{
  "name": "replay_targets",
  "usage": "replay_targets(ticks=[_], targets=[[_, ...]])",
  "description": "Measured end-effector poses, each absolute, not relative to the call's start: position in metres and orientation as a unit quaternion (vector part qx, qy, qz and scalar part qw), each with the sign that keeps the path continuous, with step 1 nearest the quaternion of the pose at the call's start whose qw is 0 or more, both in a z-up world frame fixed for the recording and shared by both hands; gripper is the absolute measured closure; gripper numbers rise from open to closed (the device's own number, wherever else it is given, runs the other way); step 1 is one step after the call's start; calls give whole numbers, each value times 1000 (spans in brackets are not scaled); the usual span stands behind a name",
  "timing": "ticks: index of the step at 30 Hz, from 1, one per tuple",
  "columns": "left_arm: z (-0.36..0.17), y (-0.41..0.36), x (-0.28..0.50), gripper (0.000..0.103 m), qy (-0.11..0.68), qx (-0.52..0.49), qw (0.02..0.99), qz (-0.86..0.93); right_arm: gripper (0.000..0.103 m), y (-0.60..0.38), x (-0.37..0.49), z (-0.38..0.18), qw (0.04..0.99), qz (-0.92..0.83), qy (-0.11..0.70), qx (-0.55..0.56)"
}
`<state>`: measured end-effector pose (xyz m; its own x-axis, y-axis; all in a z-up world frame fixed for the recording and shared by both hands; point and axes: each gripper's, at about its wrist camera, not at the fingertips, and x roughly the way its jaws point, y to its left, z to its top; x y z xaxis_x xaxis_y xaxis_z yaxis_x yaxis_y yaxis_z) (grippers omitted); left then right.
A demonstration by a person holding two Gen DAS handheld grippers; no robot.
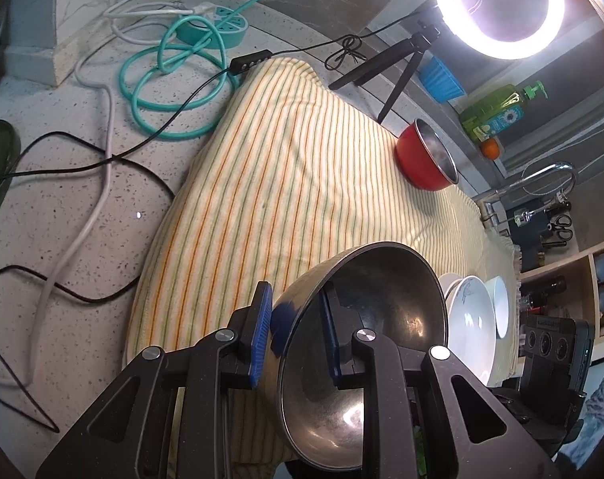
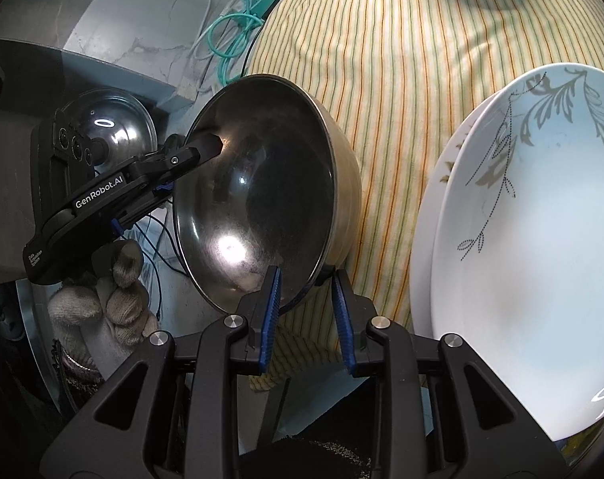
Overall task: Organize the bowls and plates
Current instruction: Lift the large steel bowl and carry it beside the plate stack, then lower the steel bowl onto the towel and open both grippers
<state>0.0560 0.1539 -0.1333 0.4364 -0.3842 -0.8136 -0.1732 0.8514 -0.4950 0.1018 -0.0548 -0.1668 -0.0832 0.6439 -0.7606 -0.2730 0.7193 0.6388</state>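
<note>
Left wrist view only: ring light (image 1: 497, 8) at 1 o'clock, red bowl (image 1: 425, 155) far on the striped towel (image 1: 262, 167), teal power strip (image 1: 212, 28) with coiled cords at 11 o'clock, faucet (image 1: 541, 183) at 3 o'clock.

Right wrist view only: gloved hand (image 2: 110, 299) at 8 o'clock carrying the left gripper (image 2: 206, 145), a domed metal lid (image 2: 114, 119) behind it, and leaf-patterned white plates (image 2: 533, 239) filling 3 o'clock; these appear small and edge-on in the left view.

Steel bowl (image 1: 366, 343) held tipped on edge above the near end of the towel. Mouth faces sideways toward the plates, base toward the speckled counter (image 1: 62, 219).

Left gripper: fingers clenched on the bowl's rim, one pad (image 1: 262, 335) outside, one inside. Right gripper (image 2: 308, 315): pads straddle the rim at 6 o'clock, pinching it.
</note>
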Motion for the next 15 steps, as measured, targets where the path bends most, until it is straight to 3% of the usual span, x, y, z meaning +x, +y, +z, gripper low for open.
replay_targets(ticks=[9, 12, 14, 15], targets=[[-139, 153, 51, 82, 532, -263, 802, -59, 74, -53, 103, -166, 665, 351, 645, 136], [-137, 152, 51, 70, 532, -260, 804, -59, 74, -53, 102, -160, 672, 355, 637, 130], [-134, 149, 52, 69, 530, -254, 807, -60, 68, -54, 102, -157, 678, 355, 632, 124], [-133, 148, 52, 67, 529, -251, 808, -61, 60, -55, 102, -154, 681, 355, 629, 122]])
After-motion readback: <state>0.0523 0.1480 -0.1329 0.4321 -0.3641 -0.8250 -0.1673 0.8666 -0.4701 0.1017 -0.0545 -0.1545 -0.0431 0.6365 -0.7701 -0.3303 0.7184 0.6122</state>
